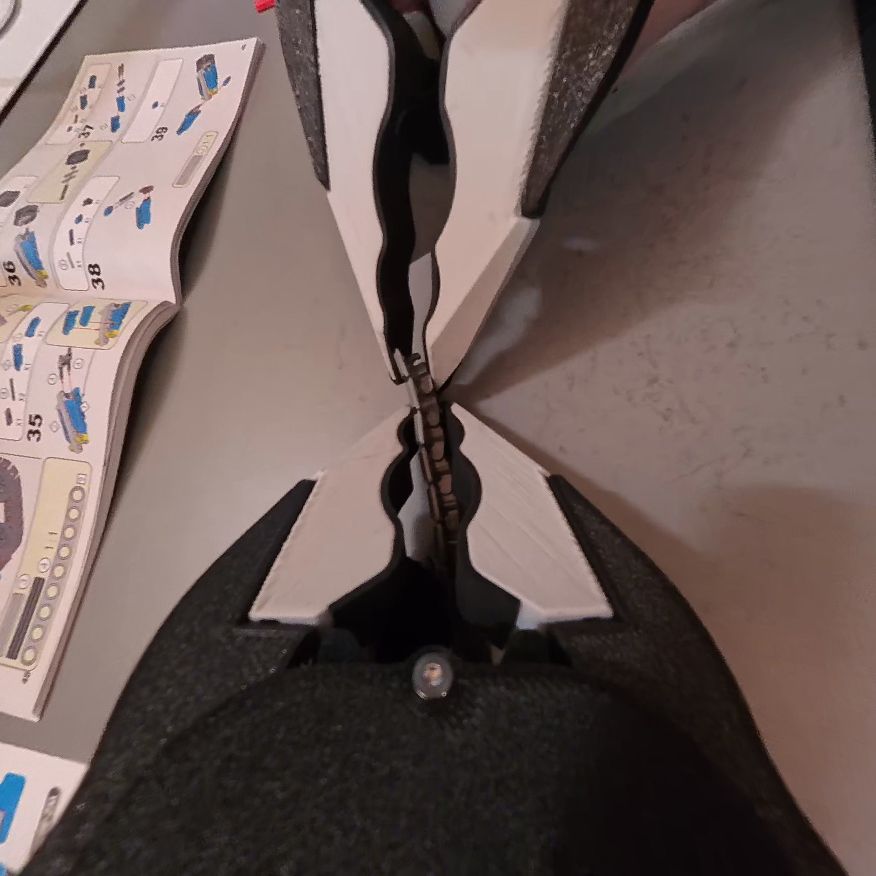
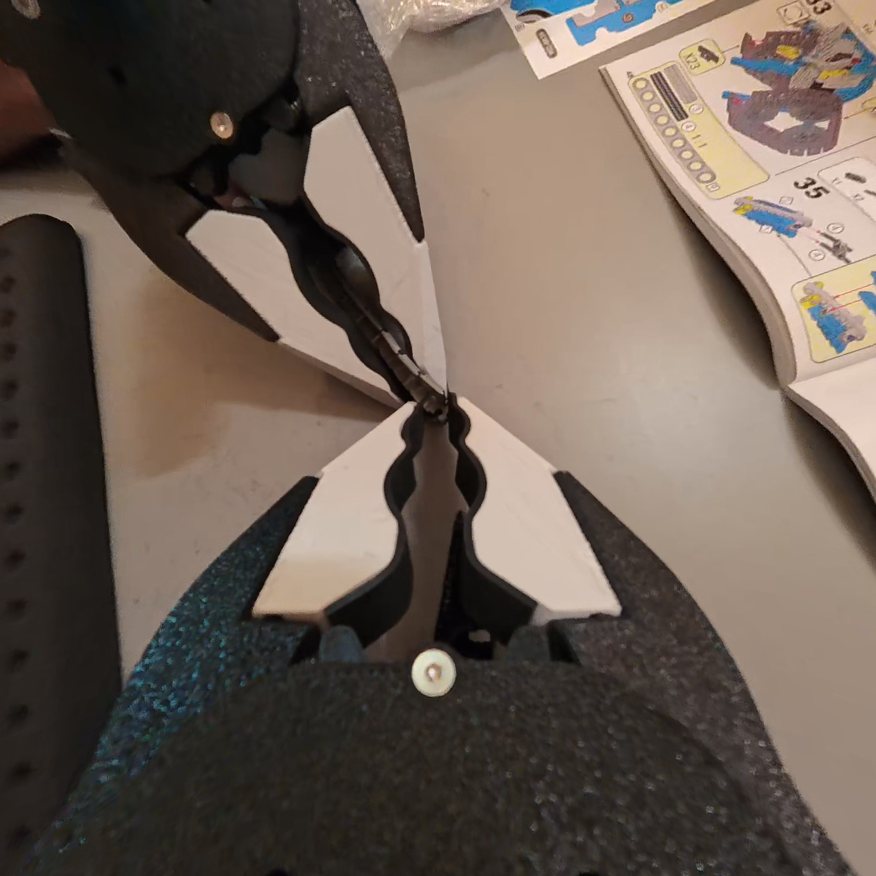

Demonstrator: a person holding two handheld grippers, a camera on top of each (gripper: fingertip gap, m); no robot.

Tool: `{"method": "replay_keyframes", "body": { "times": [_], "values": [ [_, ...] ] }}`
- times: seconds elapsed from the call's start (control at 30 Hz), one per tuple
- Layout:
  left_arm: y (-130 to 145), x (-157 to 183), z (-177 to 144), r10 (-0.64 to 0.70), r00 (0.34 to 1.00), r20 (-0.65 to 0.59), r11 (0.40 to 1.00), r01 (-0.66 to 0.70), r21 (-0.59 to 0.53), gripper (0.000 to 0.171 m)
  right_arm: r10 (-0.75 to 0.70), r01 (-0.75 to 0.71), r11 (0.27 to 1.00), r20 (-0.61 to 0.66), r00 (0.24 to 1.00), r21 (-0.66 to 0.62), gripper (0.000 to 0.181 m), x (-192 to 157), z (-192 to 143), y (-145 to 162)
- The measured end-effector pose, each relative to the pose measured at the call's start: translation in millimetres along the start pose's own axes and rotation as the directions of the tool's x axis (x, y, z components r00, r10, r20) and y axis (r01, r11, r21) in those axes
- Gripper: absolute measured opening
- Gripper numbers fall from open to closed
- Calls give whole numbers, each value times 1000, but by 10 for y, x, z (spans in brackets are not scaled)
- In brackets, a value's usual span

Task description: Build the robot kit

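Observation:
A short dark grey strip of linked track pieces (image 1: pixel 433 455) runs lengthwise between my left gripper's white fingers. My left gripper (image 1: pixel 429 407) is shut on it, with the strip's far end poking out at the tips. My right gripper (image 1: pixel 417 374) comes in from the top, tip to tip with the left, and its tips close on that end. In the right wrist view my right gripper (image 2: pixel 433 410) pinches the strip's end, and my left gripper (image 2: pixel 422 393) reaches in from the upper left with the strip (image 2: pixel 393 355) along its fingers. Both are held just above the grey table (image 1: pixel 663 379).
An open instruction booklet (image 1: pixel 95 284) lies on the table, at the right in the right wrist view (image 2: pixel 758 213). A printed sheet (image 2: pixel 592 28) and a clear plastic bag (image 2: pixel 426 14) lie beyond it. A black perforated object (image 2: pixel 38 474) lies at the left. A small red piece (image 1: pixel 262 5) sits far back. Less than 4 cm separates the two grippers' tips.

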State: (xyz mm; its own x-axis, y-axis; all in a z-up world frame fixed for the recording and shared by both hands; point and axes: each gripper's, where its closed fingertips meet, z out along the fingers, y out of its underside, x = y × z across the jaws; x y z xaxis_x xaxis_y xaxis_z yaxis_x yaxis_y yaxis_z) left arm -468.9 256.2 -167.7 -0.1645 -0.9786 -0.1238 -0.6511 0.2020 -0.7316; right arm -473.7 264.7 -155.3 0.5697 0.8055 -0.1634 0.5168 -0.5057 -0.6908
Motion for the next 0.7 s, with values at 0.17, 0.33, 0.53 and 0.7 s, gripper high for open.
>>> {"method": "replay_keyframes", "body": {
  "times": [0.17, 0.33, 0.53, 0.7],
  "values": [
    [7, -34, 3, -150, 985, -85, 989, 151, -1, 7, 40, -41, 999, 53, 998, 30, 10, 35, -8, -8],
    [33, -38, -34, -224, 968, -117, 974, 225, -5, 12, 34, -37, 998, 53, 998, 52, 9, 52, -17, -4],
    [40, -35, -76, -254, 957, -139, 967, 257, 3, 9, 31, -35, 997, 51, 998, 74, 9, 59, 5, -32],
    [49, -42, -76, -233, 965, -116, 972, 236, 5, 8, 32, -34, 997, 29, 999, 73, 10, 58, 16, -37]
  ]
}}
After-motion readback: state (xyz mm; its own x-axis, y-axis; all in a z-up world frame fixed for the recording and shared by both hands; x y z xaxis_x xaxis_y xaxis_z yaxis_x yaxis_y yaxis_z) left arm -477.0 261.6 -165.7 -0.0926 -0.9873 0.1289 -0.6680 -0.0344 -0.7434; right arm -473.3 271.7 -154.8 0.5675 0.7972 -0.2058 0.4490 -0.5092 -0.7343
